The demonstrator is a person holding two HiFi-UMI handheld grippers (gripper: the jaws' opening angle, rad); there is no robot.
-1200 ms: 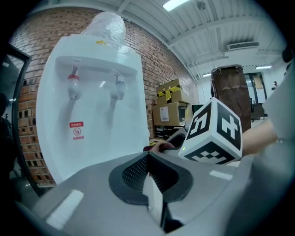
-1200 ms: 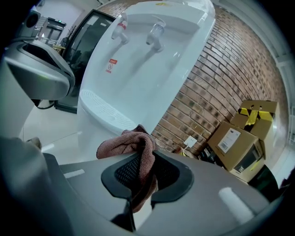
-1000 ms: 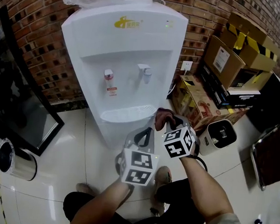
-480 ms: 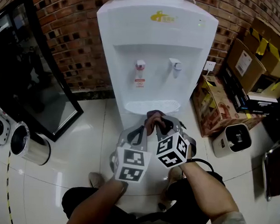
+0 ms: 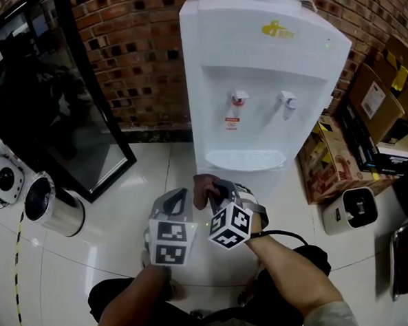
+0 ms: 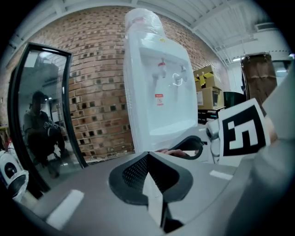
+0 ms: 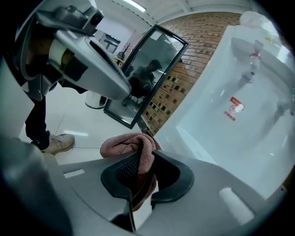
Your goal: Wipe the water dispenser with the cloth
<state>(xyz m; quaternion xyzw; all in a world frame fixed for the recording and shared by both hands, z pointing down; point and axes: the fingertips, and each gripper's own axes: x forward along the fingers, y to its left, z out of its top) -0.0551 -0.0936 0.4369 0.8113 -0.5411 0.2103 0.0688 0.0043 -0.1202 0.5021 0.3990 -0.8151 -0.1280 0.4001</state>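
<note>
Cloth (image 7: 132, 146): a pinkish-brown rag bunched up and pinched in the right gripper (image 7: 142, 171), whose jaws are closed on a fold of it; most of the wad hangs past the tips
Left gripper (image 6: 148, 161): jaws together with nothing between them, held just left of the right gripper, near the person
Water dispenser (image 5: 264, 73): white, upright against the far brick wall; the cloth has not reached it and sits near, in front of the drip tray (image 5: 245, 159)
Risk, grip: only a narrow fold is clamped, so dragging it over the panel could probably pull the cloth free
Risk, taps: the red tap (image 5: 238, 99) and the pale tap (image 5: 288, 100) stick out of the recess; a careless pass could press one and let water run
Risk, contact: the hard jaw tips could scrape the plastic if the wad folds back
Risk, surroundings: the cardboard boxes (image 5: 338, 160) stand close on the right and could snag a wide sweep
Brand: a yellow logo (image 5: 280, 30) near the top, lettering too small to read
Label: a red-and-white sticker (image 5: 232, 121) under the red tap, not legible
Gripper cubes: black-and-white square markers only, no words
</note>
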